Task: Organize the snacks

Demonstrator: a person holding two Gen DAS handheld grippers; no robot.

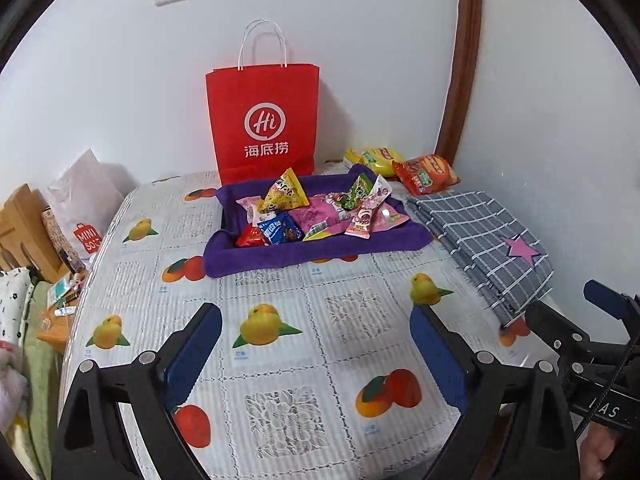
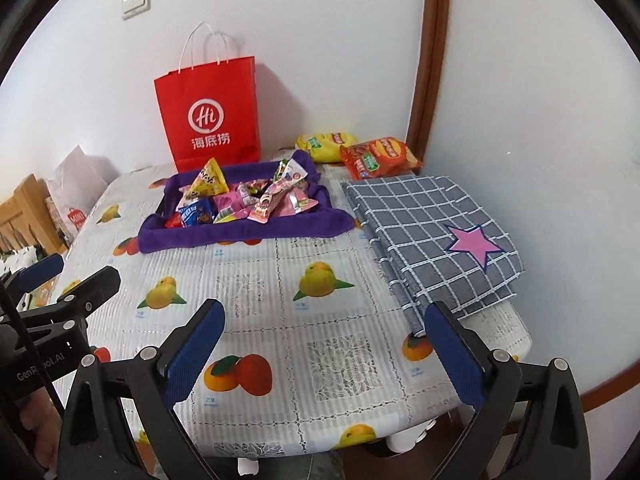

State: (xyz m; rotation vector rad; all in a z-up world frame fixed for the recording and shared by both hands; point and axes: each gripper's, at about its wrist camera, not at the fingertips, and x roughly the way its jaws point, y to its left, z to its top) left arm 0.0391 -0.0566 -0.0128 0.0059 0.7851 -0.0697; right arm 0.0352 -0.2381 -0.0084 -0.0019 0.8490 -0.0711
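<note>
A fruit-print surface (image 1: 280,360) against a white wall carries a purple tray (image 1: 316,250) heaped with snacks (image 1: 320,210); left tongs (image 1: 316,354) and right tongs (image 2: 324,354) hover apart, empty.

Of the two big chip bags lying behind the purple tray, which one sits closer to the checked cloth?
The orange-red chip bag: its near edge almost meets the checked cloth, while the yellow bag lies further back.
</note>
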